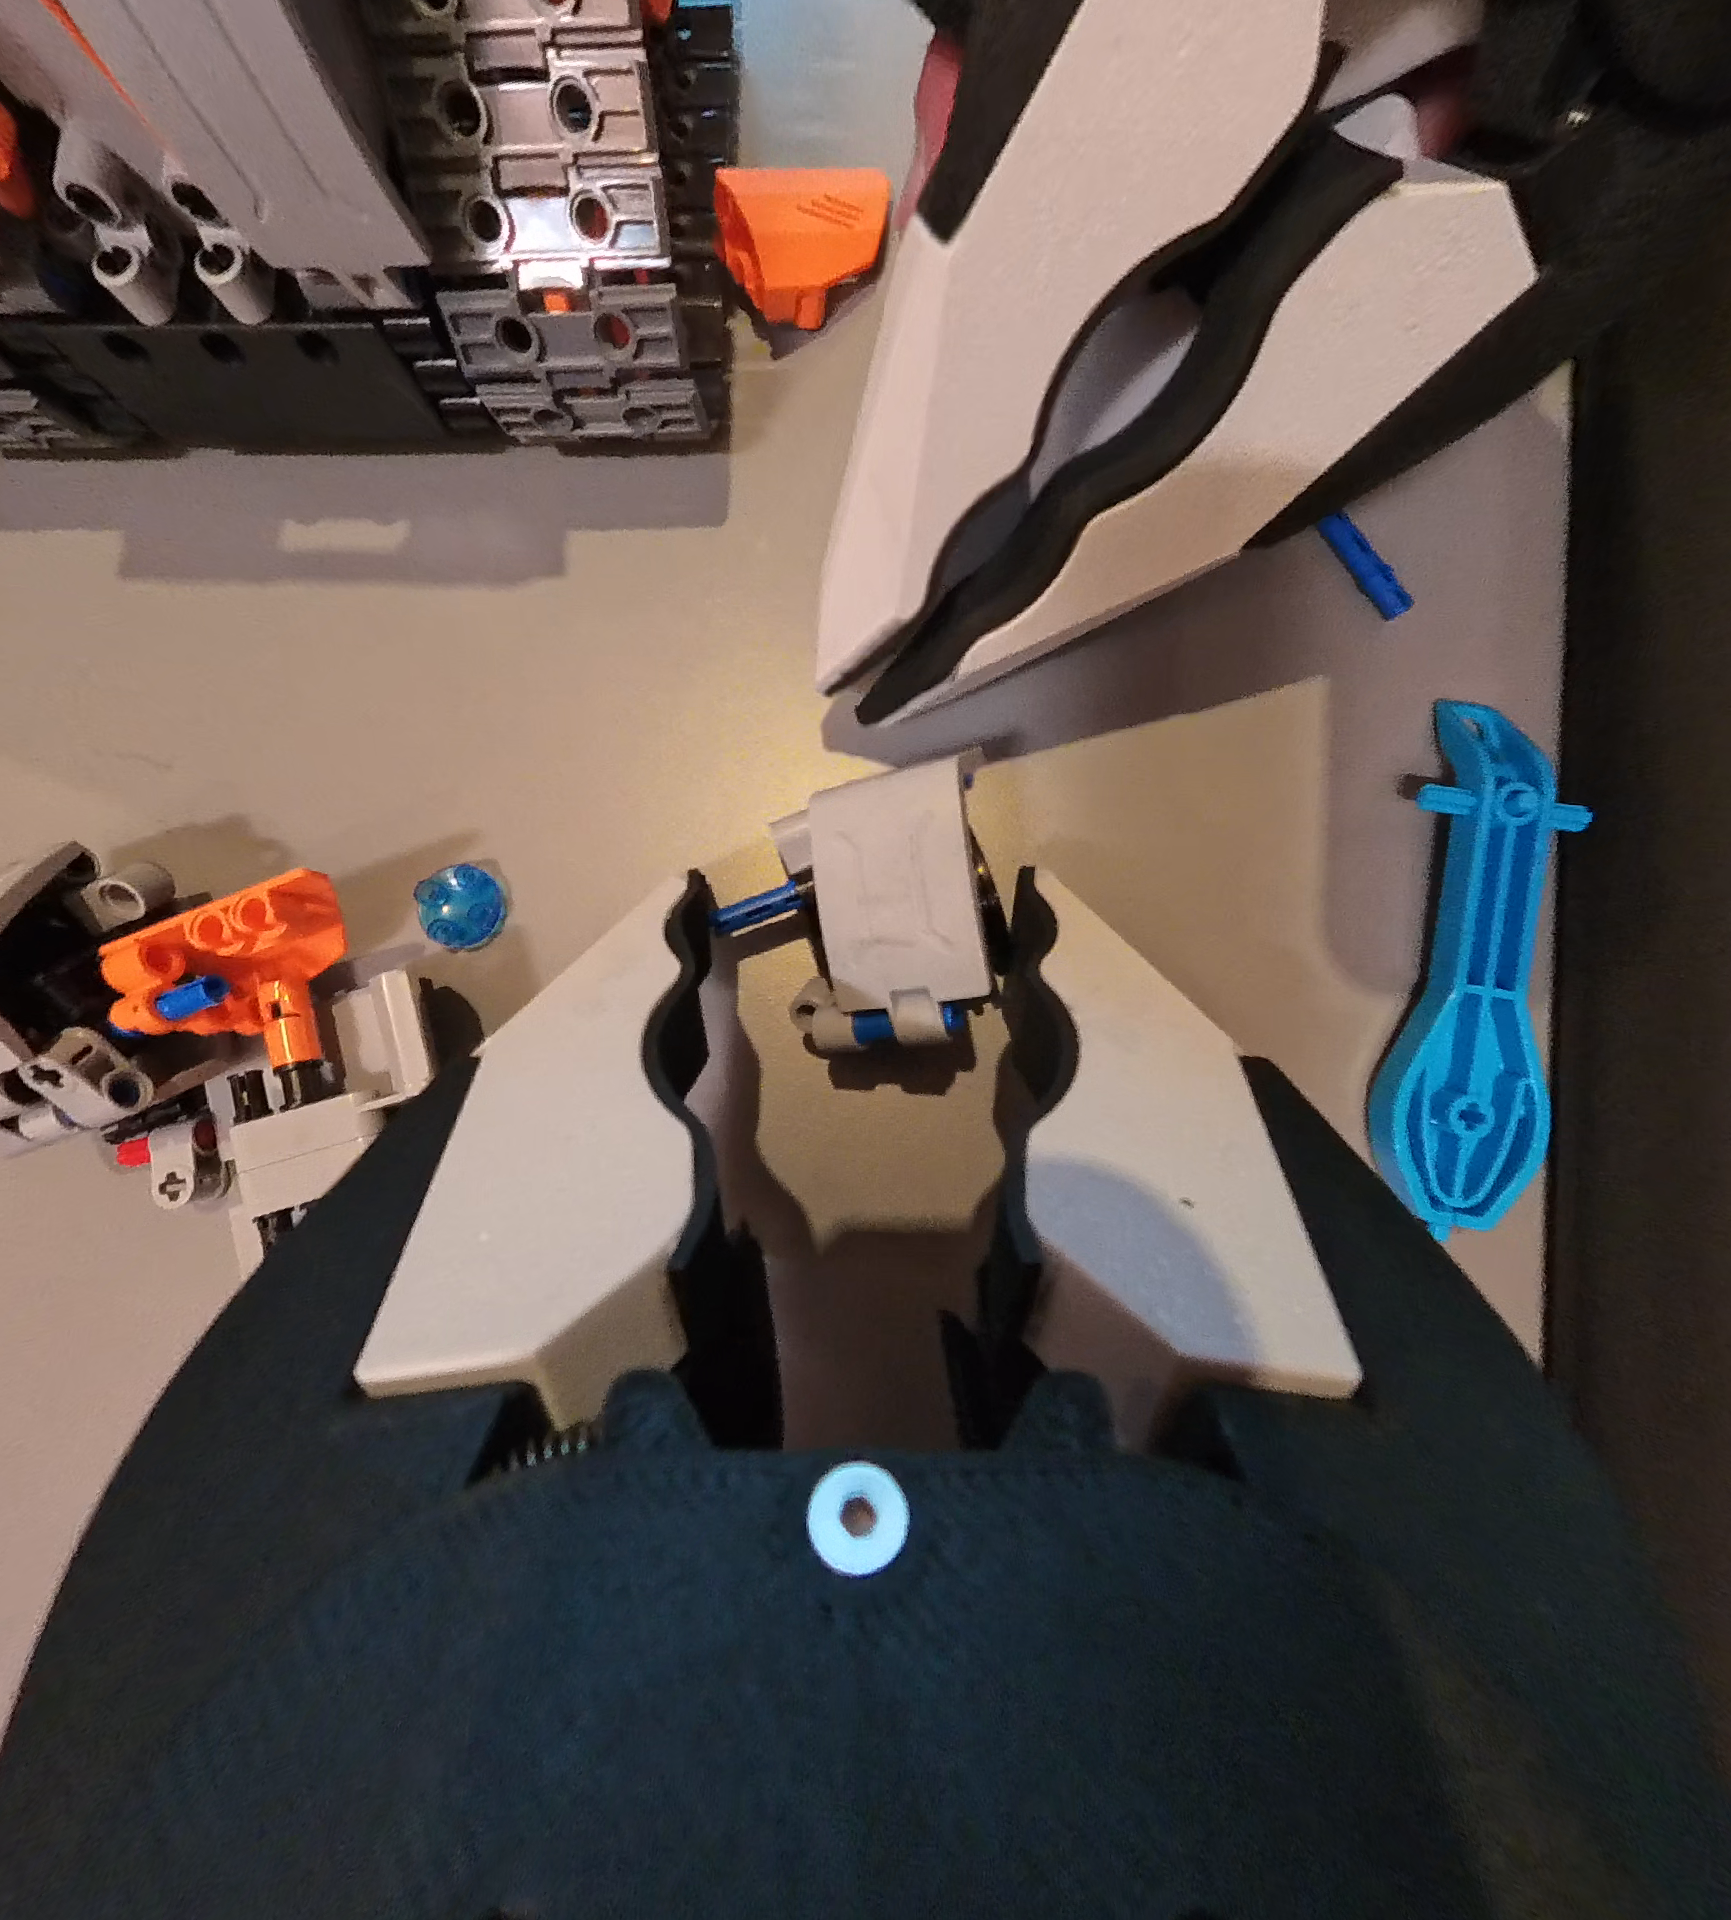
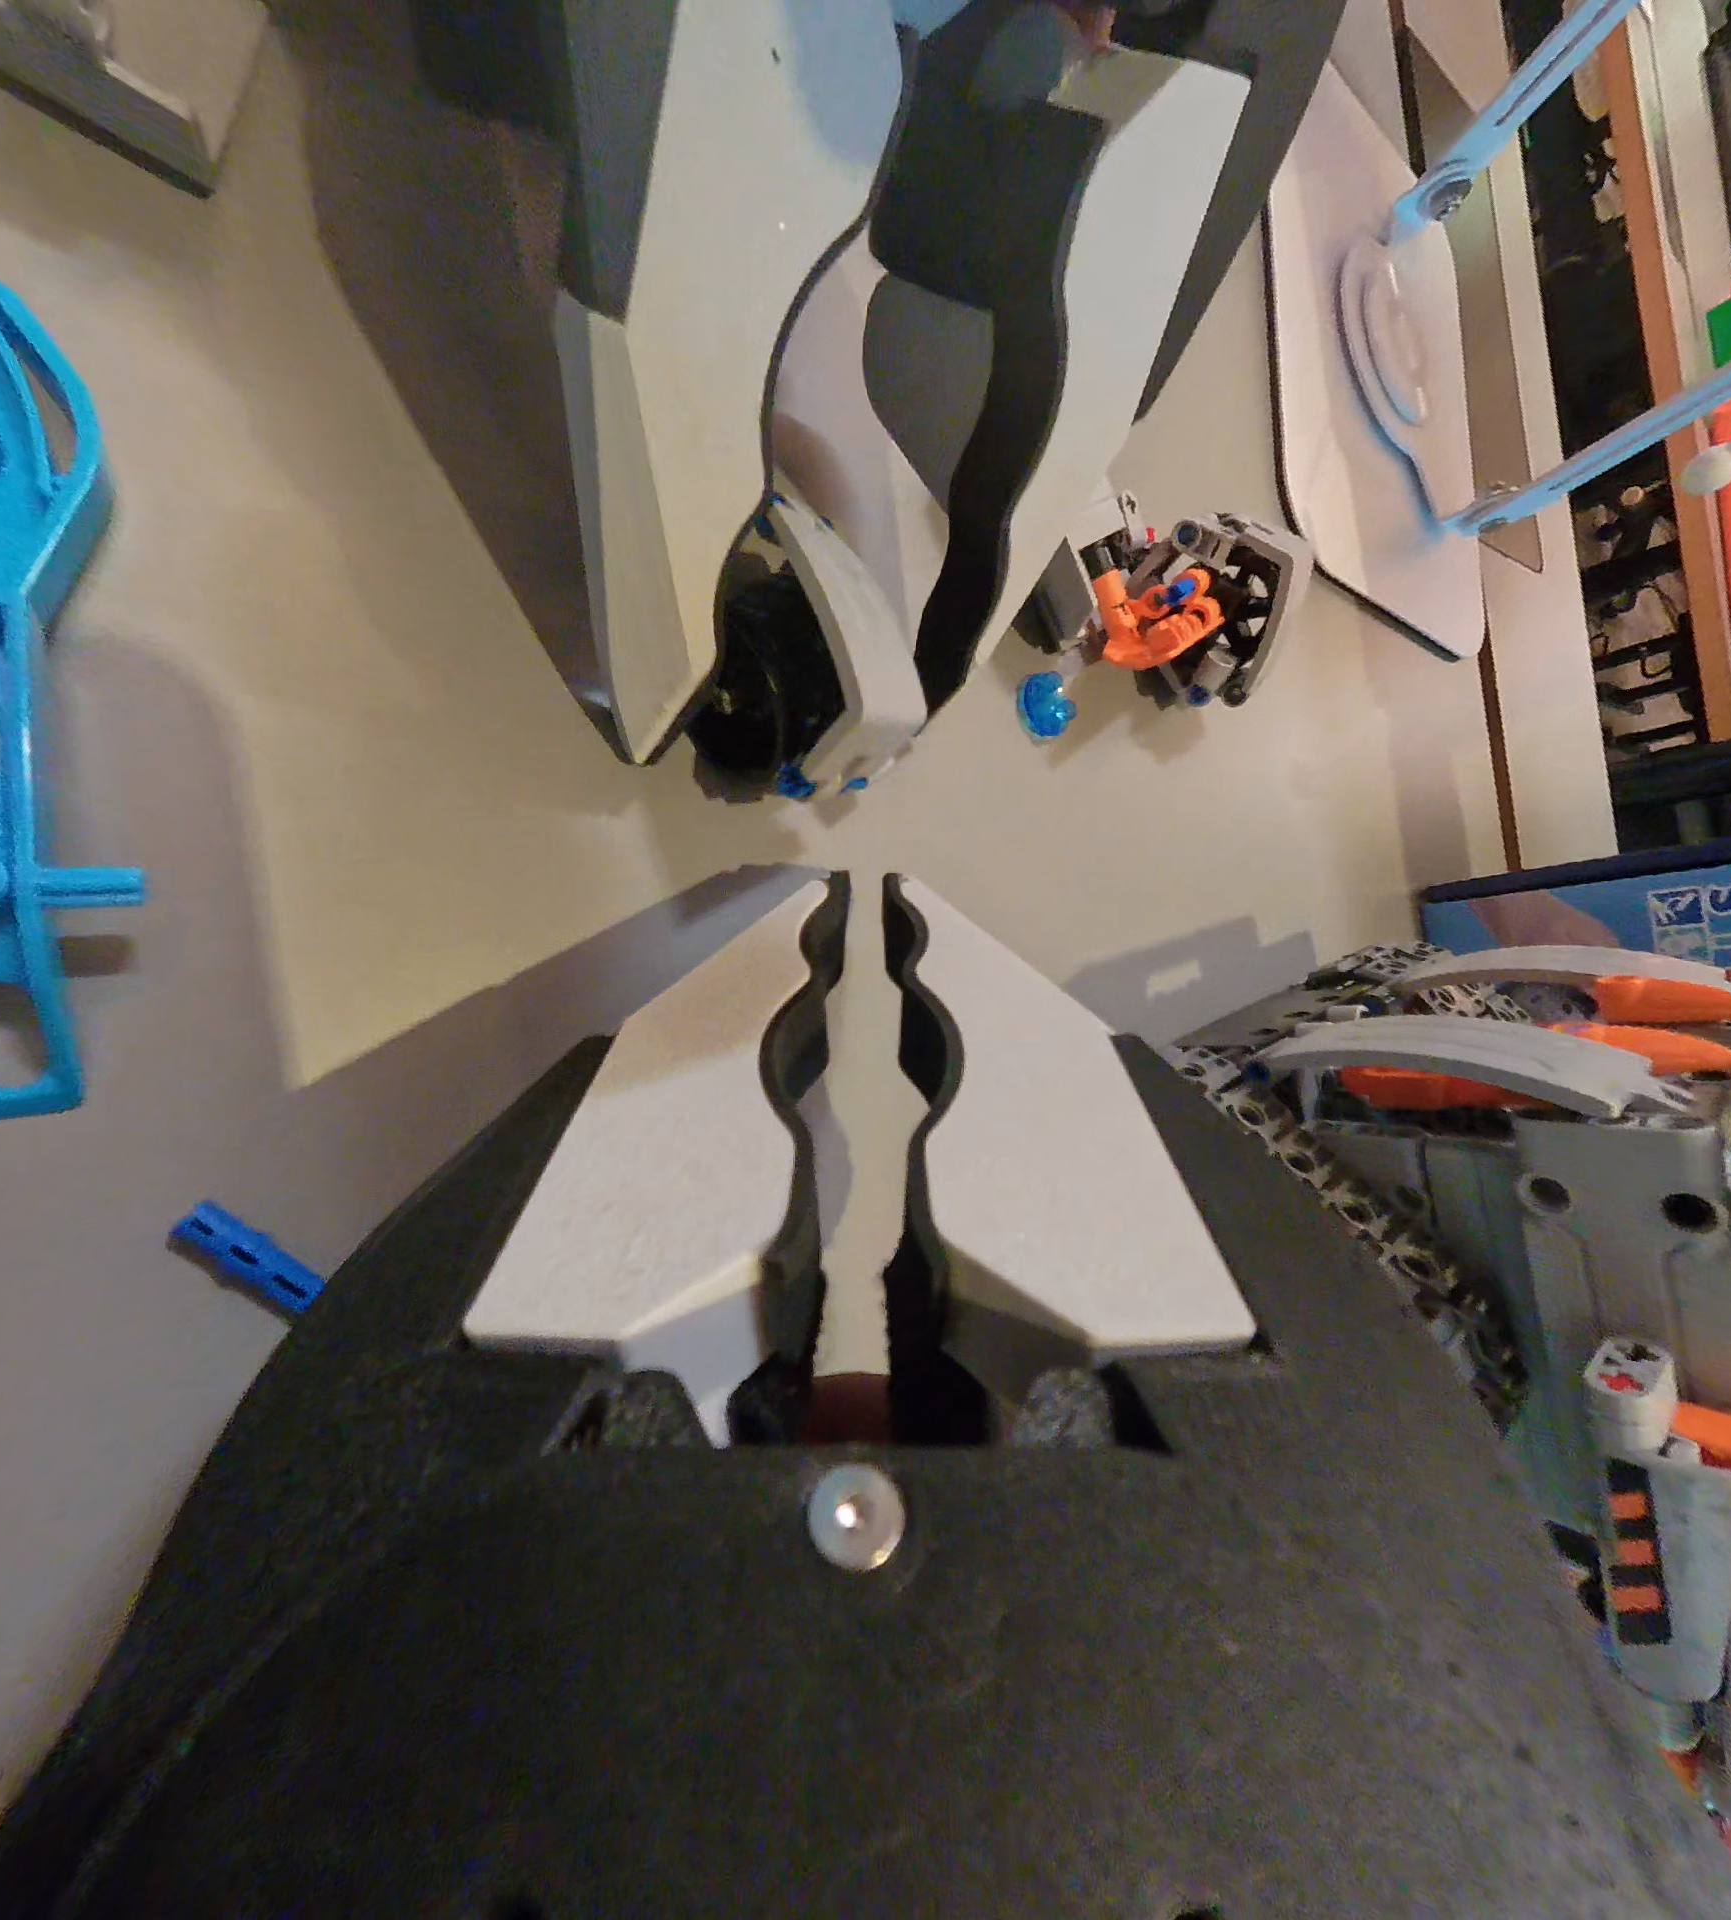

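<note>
My left gripper [image 1: 861, 894] is shut on a small building-toy piece [image 1: 897, 904]: a curved grey panel with blue pins and a black wheel behind it. It is held just above the beige table [image 1: 373, 675]. In the right wrist view the left gripper [image 2: 799, 717] comes in from the top with the same piece [image 2: 861, 644] between its fingertips. My right gripper [image 2: 866, 881] is shut and empty, its tips a short way from the held piece. It also shows in the left wrist view [image 1: 871, 691], pointing at the piece from the upper right.
A large grey, black and orange brick model [image 1: 321, 260] [image 2: 1515, 1195] stands nearby, with an orange part [image 1: 799, 239] beside it. On the table lie a grey and orange subassembly [image 1: 196, 1018], a clear blue stud [image 1: 459, 906], a light-blue plastic tool [image 1: 1463, 987] and a blue pin [image 1: 1365, 566]. My left and right fingertips are right by each other.
</note>
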`<move>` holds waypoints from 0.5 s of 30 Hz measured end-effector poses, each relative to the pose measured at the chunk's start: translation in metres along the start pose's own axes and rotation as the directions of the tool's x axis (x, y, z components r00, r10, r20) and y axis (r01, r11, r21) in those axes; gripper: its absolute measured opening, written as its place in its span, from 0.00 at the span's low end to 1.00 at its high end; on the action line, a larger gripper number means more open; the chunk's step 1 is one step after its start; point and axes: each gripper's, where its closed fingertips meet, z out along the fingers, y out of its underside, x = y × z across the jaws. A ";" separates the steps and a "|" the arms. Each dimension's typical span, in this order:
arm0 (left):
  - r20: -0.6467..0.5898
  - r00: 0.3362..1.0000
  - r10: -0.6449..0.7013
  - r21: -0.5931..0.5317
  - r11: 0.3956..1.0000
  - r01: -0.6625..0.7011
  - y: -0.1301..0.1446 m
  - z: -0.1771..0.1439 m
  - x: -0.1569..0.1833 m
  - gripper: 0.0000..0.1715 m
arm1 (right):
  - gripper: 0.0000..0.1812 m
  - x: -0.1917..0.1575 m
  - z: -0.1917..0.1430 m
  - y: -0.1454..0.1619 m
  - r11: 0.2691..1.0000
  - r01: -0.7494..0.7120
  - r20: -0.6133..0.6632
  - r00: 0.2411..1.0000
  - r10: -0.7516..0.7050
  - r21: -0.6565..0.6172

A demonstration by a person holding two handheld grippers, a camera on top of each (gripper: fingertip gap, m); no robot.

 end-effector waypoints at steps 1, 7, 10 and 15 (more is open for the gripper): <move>-0.003 1.000 0.005 0.006 1.000 -0.005 0.000 0.000 0.000 0.33 | 0.03 0.001 -0.001 0.001 1.000 -0.007 0.001 1.000 0.007 0.004; 0.073 0.986 0.148 0.147 0.976 -0.158 -0.017 -0.007 -0.007 0.30 | 0.07 0.004 -0.013 -0.010 0.982 -0.153 0.081 0.986 0.144 0.107; 0.221 0.931 0.289 0.204 0.920 -0.334 -0.032 -0.020 -0.013 0.30 | 0.13 0.005 -0.019 -0.015 0.947 -0.282 0.172 0.951 0.255 0.153; 0.324 0.855 0.405 0.229 0.843 -0.486 -0.045 -0.029 -0.004 0.30 | 0.19 0.010 -0.023 -0.020 0.916 -0.343 0.213 0.930 0.300 0.207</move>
